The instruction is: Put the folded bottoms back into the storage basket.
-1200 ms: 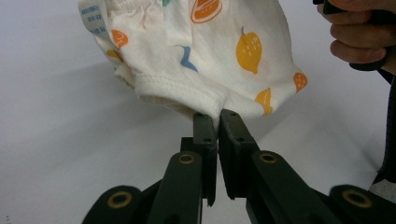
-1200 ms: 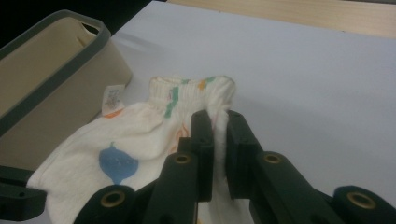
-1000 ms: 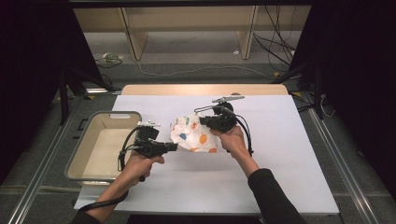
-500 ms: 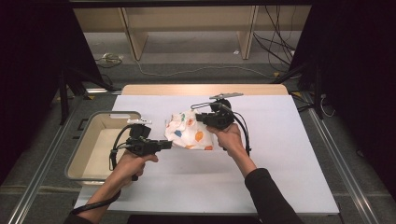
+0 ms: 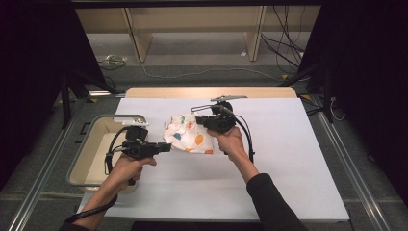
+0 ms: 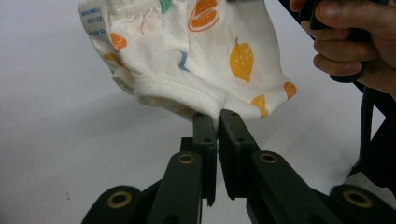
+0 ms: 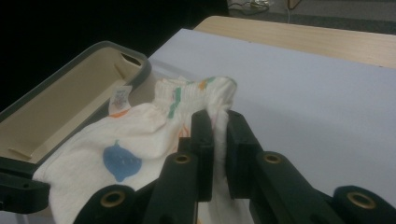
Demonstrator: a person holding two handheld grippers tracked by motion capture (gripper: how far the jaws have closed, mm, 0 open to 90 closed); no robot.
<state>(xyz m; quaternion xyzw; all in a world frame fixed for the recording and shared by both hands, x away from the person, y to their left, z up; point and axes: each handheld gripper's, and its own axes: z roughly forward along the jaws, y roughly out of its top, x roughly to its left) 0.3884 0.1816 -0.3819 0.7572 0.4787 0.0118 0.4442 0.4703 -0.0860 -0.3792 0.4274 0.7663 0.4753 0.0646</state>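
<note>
Across the middle of the high view lies the white table cover (image 5: 288, 159), with a strip of bare wooden tabletop (image 5: 207, 92) showing along its 12 o'clock edge. From the centre out to 3 o'clock and down to 5 o'clock the cover is bare, wide open room. Its 9 o'clock side is bounded by a beige bin (image 5: 91, 154) with a grey rim, whose near wall overlaps the cover's edge; the bin's floor looks bare in the part that shows.

Between the two grippers, just 11 o'clock of centre, hangs a small white garment (image 5: 188, 135) printed with orange, blue and green fruit shapes. It is held off the cover and casts a shadow beneath. A label (image 6: 93, 18) sticks out from its gathered waistband. Its 9 o'clock end reaches close to the bin's rim without touching it.

At 8 o'clock, the left gripper (image 5: 166, 147) points toward 3 o'clock; its jaws are pressed together on the garment's hemmed lower edge, cloth pinched in the narrow gap. At 12 o'clock of the garment, the right gripper (image 5: 199, 119) points toward 9 o'clock, its jaws clamped on a fold of cloth just below the waistband. The right hand (image 5: 231, 142) grips the handle behind it, the left hand (image 5: 126, 166) likewise over the bin's edge.
</note>
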